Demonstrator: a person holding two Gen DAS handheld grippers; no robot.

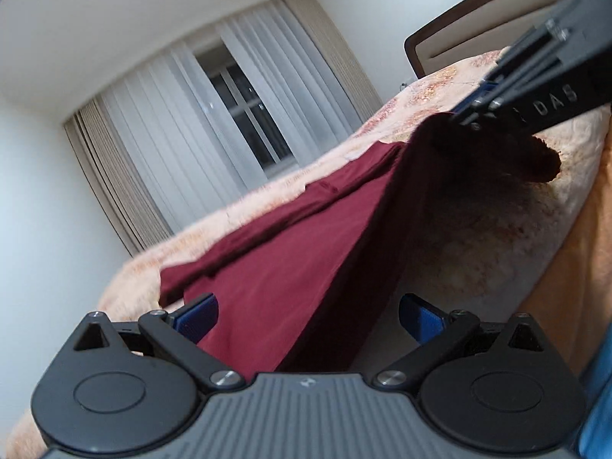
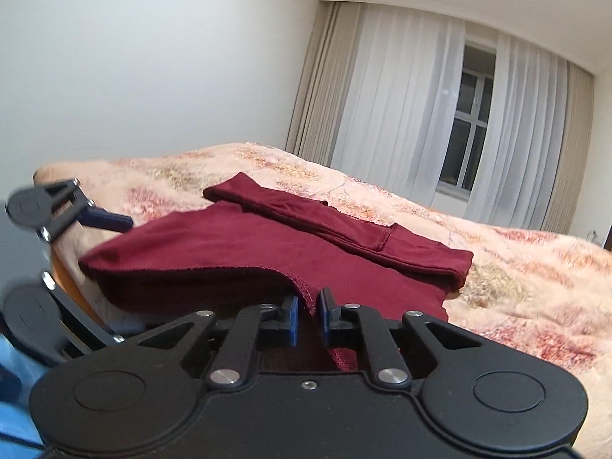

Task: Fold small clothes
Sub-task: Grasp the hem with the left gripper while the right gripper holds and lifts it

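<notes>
A maroon garment [image 1: 290, 267] [image 2: 229, 244] lies on the bed with one sleeve [image 2: 344, 237] folded across its top. My right gripper [image 2: 308, 306] is shut on the near hem and holds that corner lifted off the blanket. In the left wrist view the right gripper [image 1: 468, 114] comes in from the upper right with the dark cloth hanging from it. My left gripper [image 1: 310, 319] stands open, its blue pads wide apart on either side of the raised edge without pressing it. Its upper finger [image 2: 109, 223] shows at the garment's left side.
The bed carries a peach floral blanket [image 2: 516, 267] [image 1: 478, 229], with an orange side panel [image 1: 573, 267] below it. A headboard [image 1: 459, 26] stands at the far end. A curtained window [image 2: 470, 126] is behind the bed. A blue sleeve [image 1: 596, 401] shows at the right edge.
</notes>
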